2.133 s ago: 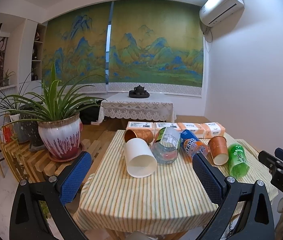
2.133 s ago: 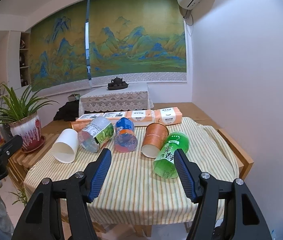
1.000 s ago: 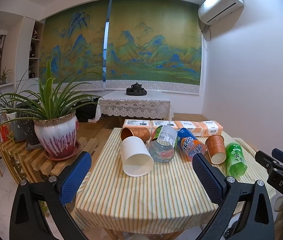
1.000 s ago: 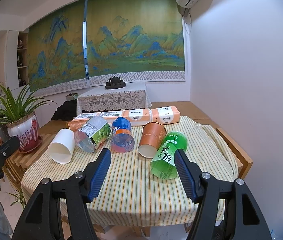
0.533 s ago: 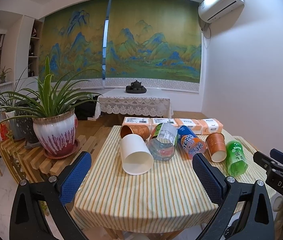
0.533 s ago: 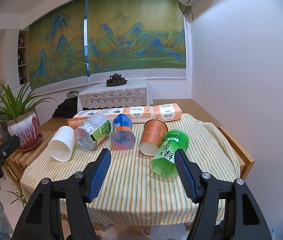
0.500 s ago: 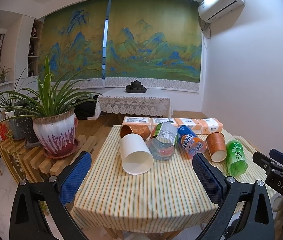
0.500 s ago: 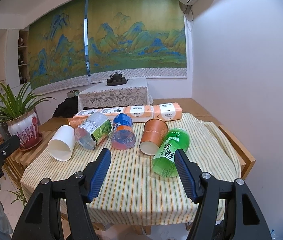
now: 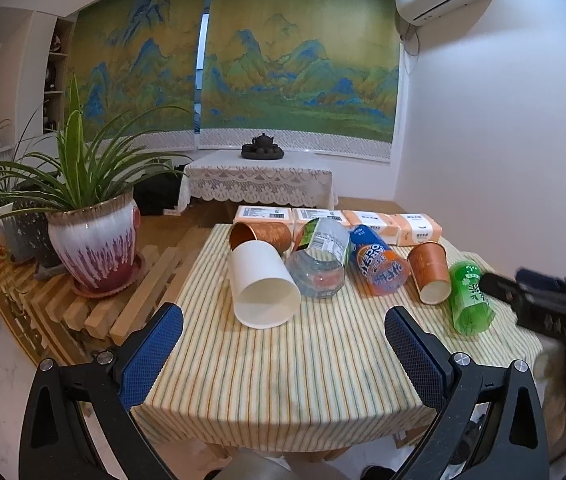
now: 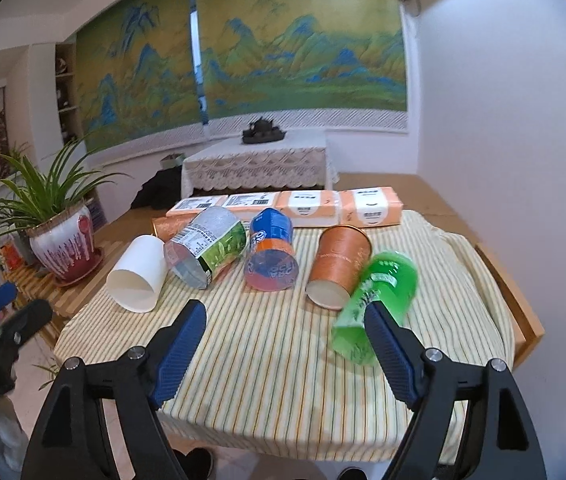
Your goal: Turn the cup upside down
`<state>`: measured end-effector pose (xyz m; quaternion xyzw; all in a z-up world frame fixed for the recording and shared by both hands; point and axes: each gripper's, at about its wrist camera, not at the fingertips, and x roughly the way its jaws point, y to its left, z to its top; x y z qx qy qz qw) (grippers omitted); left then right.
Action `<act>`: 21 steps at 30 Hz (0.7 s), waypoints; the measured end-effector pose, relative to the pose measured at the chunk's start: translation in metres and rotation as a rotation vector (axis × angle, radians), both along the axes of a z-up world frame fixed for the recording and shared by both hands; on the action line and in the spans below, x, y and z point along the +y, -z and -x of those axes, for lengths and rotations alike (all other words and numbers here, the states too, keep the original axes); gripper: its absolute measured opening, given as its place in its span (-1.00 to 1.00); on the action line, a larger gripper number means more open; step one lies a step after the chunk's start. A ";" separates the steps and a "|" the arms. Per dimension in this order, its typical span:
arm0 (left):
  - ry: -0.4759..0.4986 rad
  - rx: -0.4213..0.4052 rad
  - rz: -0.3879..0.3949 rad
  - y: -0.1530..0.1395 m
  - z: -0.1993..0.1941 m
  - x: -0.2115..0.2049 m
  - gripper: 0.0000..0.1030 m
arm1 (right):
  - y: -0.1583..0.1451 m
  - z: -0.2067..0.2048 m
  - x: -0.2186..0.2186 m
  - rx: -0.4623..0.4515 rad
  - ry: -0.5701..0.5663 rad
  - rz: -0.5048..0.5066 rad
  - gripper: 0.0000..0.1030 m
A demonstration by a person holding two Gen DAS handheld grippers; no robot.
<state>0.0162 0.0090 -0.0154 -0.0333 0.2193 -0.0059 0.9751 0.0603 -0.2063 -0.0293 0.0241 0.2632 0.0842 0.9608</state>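
Several cups lie on their sides on a striped tablecloth (image 9: 283, 372): a white paper cup (image 9: 261, 284) (image 10: 139, 276), a clear labelled cup (image 9: 319, 260) (image 10: 207, 252), a blue and orange cup (image 9: 377, 266) (image 10: 271, 252), an orange cup (image 9: 429, 270) (image 10: 339, 268), a green cup (image 9: 469, 298) (image 10: 375, 300) and a copper cup (image 9: 259, 234) behind the white one. My left gripper (image 9: 283, 344) is open and empty, in front of the white cup. My right gripper (image 10: 285, 350) is open and empty, its right finger in front of the green cup.
Tissue packs (image 9: 339, 224) (image 10: 291, 204) line the table's far edge. A potted plant (image 9: 91, 236) (image 10: 59, 240) stands on a slatted bench at the left. A lace-covered table with a teapot (image 9: 261, 148) is behind. A white wall is on the right.
Both grippers have moved forward, closer to the table; the right one moved most and its view is blurred. The cups have not moved.
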 end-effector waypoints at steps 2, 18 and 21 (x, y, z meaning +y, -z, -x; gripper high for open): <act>0.011 0.016 0.005 0.002 -0.004 0.000 0.99 | -0.005 -0.013 0.000 0.015 -0.020 0.013 0.52; 0.024 0.061 0.045 0.008 -0.020 0.011 0.99 | -0.010 -0.186 0.010 0.385 -0.208 -0.121 0.51; 0.004 0.070 0.045 0.010 -0.025 0.019 0.99 | 0.001 -0.214 0.029 0.461 -0.234 -0.091 0.49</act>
